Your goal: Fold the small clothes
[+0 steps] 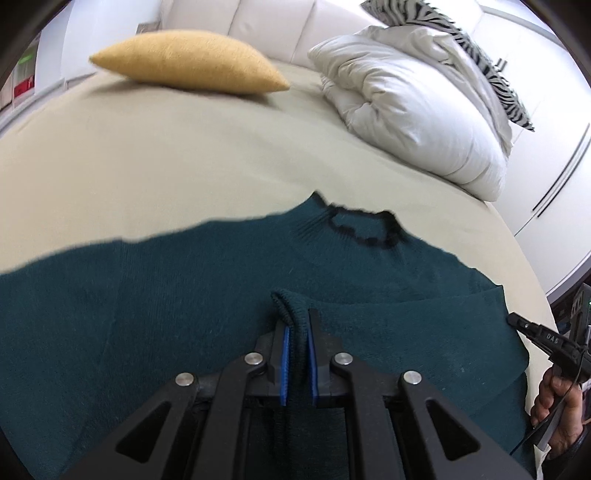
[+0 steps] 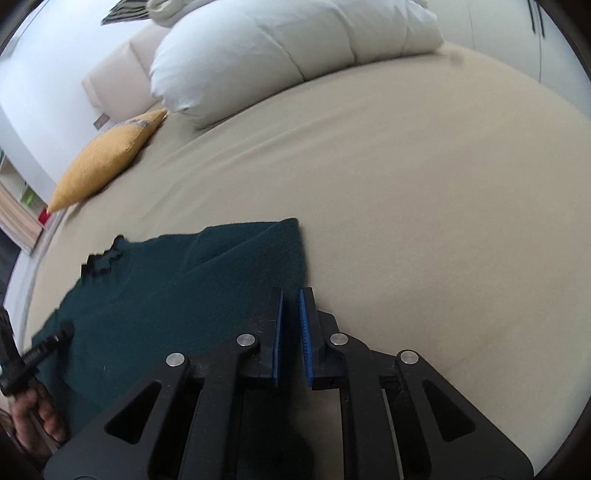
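clenched between the blue pads of the left gripper [image 1: 296,328], a ribbed cuff [image 1: 290,306] of the dark teal knitted sweater [image 1: 184,295] is lying at lower centre, sleeve running toward the camera. right gripper [image 2: 290,314], jaws released and empty, is hovering beside the garment's right edge on the beige bedsheet [image 2: 406,184].

the bed [image 2: 424,206] lies bare and flat to the right of the sweater [image 2: 155,295], wide passage there for a claw. far right, a white duvet [image 1: 413,110] is heaped against the headboard [image 1: 258,26], blocking that corner. far left, a yellow pillow [image 1: 192,61] sits on the sheet; between pillow and duvet a gap runs to the headboard. between pillow and sweater the sheet is open.
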